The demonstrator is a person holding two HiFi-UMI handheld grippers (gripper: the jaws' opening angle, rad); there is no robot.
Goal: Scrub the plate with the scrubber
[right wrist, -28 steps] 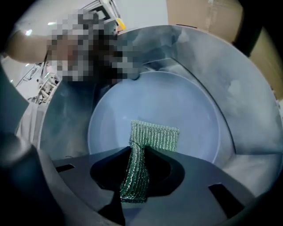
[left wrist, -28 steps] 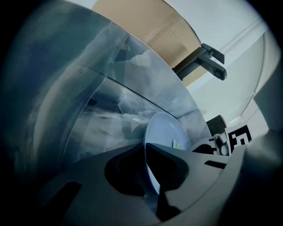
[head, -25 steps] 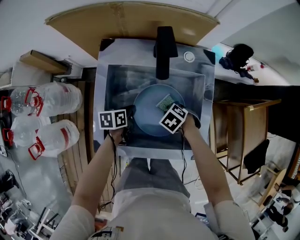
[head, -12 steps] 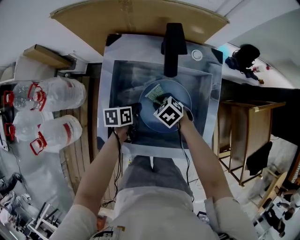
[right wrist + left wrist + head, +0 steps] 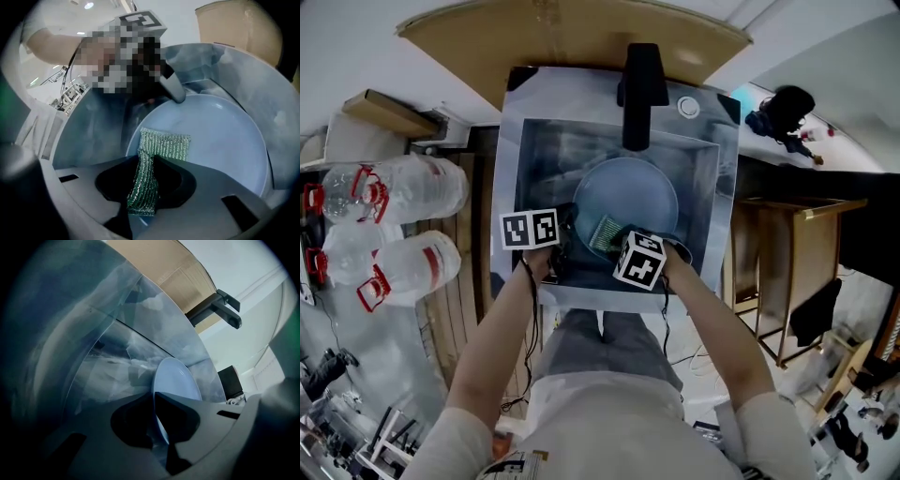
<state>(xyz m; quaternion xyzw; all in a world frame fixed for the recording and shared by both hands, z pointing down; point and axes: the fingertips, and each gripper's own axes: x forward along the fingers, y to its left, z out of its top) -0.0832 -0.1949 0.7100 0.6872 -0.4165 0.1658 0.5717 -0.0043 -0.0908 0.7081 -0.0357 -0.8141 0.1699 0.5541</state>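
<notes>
A pale blue plate (image 5: 628, 195) lies tilted in the steel sink (image 5: 711, 178). My left gripper (image 5: 566, 228) is shut on the plate's left rim; in the left gripper view its jaws (image 5: 154, 398) pinch the thin edge of the plate (image 5: 177, 379). The right gripper (image 5: 615, 240) is shut on a green mesh scrubber (image 5: 606, 232), which rests on the plate's near left part. In the right gripper view the scrubber (image 5: 163, 144) runs up from between the jaws (image 5: 148, 165) and lies flat against the plate (image 5: 225, 136). The left gripper (image 5: 170, 90) shows there at the plate's far rim.
A black faucet (image 5: 639, 80) reaches over the back of the sink. A wooden board (image 5: 572, 36) stands behind it. Large water bottles (image 5: 403, 225) lie at the left, and a wooden frame (image 5: 787, 267) stands at the right.
The right gripper has swept the scrubber across the plate, from its right side over the far left part down to the near left edge. The left gripper keeps its hold on the rim.
</notes>
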